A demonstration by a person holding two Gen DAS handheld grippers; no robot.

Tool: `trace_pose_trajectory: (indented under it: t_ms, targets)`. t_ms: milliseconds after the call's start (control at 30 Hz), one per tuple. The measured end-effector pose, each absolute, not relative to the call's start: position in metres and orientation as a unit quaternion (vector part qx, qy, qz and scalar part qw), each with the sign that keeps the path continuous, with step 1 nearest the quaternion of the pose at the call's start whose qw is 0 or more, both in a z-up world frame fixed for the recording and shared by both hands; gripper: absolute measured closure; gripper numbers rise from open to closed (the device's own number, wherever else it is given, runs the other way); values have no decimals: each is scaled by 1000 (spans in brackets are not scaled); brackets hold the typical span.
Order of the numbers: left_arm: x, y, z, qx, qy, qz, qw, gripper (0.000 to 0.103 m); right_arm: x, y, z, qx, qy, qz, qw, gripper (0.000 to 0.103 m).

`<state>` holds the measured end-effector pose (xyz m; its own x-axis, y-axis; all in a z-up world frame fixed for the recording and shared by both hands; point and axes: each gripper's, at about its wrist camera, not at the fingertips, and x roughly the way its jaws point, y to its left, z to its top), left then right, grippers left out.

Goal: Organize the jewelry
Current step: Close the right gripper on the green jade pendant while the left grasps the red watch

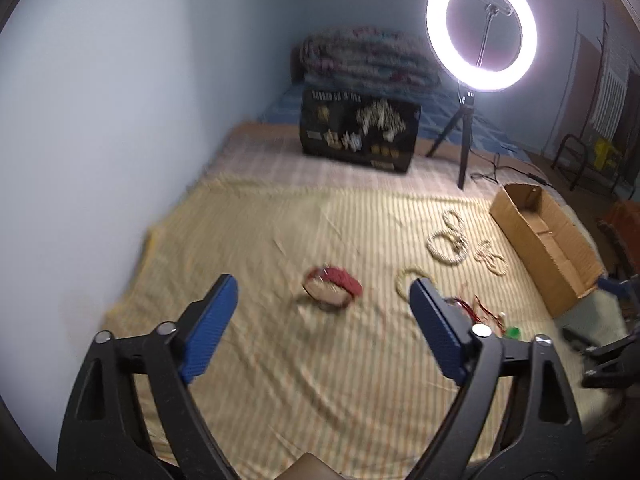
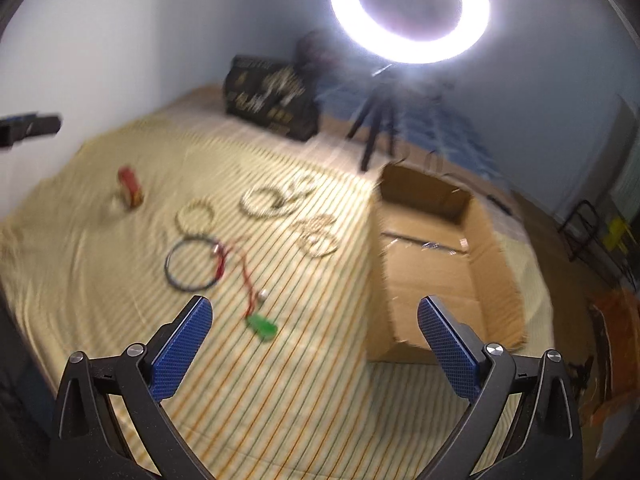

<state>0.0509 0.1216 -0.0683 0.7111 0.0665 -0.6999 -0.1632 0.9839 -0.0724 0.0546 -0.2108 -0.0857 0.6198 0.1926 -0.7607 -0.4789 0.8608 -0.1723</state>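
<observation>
Jewelry lies on a yellow striped cloth (image 1: pixel 280 360). A red bangle set (image 1: pixel 332 282) stands ahead of my open, empty left gripper (image 1: pixel 320 304); it also shows in the right wrist view (image 2: pixel 130 187). Beaded necklaces (image 1: pixel 448 236) (image 2: pixel 276 198) lie near an open cardboard box (image 1: pixel 544 240) (image 2: pixel 436 256). A dark ring necklace (image 2: pixel 194 264) and a red cord with a green pendant (image 2: pixel 262 326) lie ahead of my open, empty right gripper (image 2: pixel 316 320). A pale bead bracelet (image 2: pixel 195 216) lies beyond them.
A lit ring light on a tripod (image 1: pixel 480 28) (image 2: pixel 408 8) stands at the back. A black jewelry display box (image 1: pixel 360 130) (image 2: pixel 272 96) sits beside it, with folded blankets (image 1: pixel 364 60) behind. A wall is on the left.
</observation>
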Motion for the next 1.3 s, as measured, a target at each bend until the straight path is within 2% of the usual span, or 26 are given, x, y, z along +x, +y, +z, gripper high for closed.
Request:
trace_pose_trajectory:
  t_ms: [133,200,433,467,500,567,900,1300]
  targets:
    - [58,129,-83,-69,395,60,914,20,61,-204,-113,-199,437,231,846,21]
    - [65,136,-94,-85,416,50,904,28,65,-203,-125,-194,459,244,832,31]
    - [91,157,-129,-163,476,31,864,33,73,-195,-151,-213,482,261,809,32]
    - [95,159,-131,-168,478,31,861,37,75,-194,-152,-214,483,262,808,35]
    - [100,160,-133,-168,480,32,860,38,75,-193,-153,-214,484,265,806,41]
    - [108,161,-137,-173,485,30,856,39,78,-191,-156,-215,488,271,801,45]
    - [139,170,-167,-304,519,5,799,39,81,-187,-169,-224,500,273,791,45]
    - [162,172,-181,-325,539,68,774,39,93,-179,-176,-228,494,280,791,45]
